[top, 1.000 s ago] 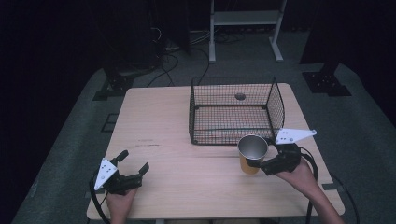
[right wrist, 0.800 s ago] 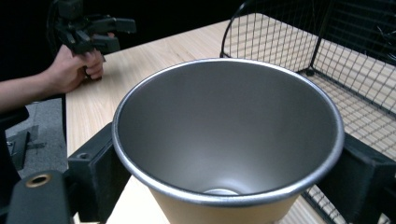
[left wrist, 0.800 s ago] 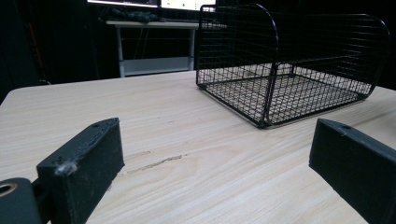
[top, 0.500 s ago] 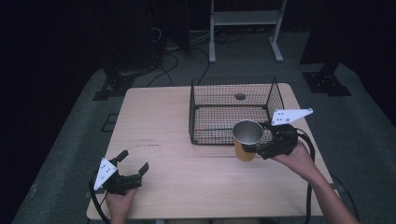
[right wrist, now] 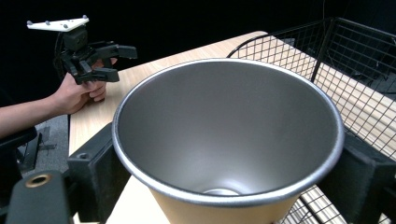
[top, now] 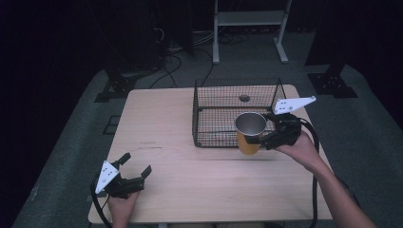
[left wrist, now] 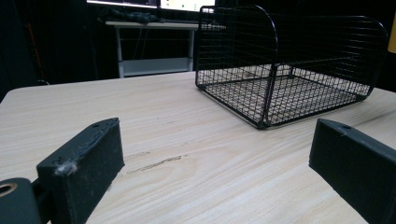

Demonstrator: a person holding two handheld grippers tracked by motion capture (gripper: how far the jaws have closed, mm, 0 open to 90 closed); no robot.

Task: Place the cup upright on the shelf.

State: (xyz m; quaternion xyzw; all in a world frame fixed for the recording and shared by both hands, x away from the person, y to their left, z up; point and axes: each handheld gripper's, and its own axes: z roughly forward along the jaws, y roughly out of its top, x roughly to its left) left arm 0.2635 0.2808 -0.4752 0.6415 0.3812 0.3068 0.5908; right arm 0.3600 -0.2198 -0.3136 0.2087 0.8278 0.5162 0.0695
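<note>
Right gripper (top: 263, 138) clamps the metal cup (top: 250, 132) upright by its sides, poised at the wire basket's (top: 202, 102) near edge for loading.

The cup (right wrist: 229, 140) runs off the bottom edge in the right gripper view, its base unseen. A small dark thing (top: 244, 98) behind the wire basket (top: 209, 124) is too small to tell.

A dark room around a pale wooden table (top: 190, 128)

We see grey floor (top: 76, 142) on every side of the table. Beyond its far edge stands a white shelf frame (top: 247, 21), with black cables (top: 178, 45) left of it. Black stand feet (top: 114, 88) rest near the table's far corners. Everything beyond is unlit.
</note>
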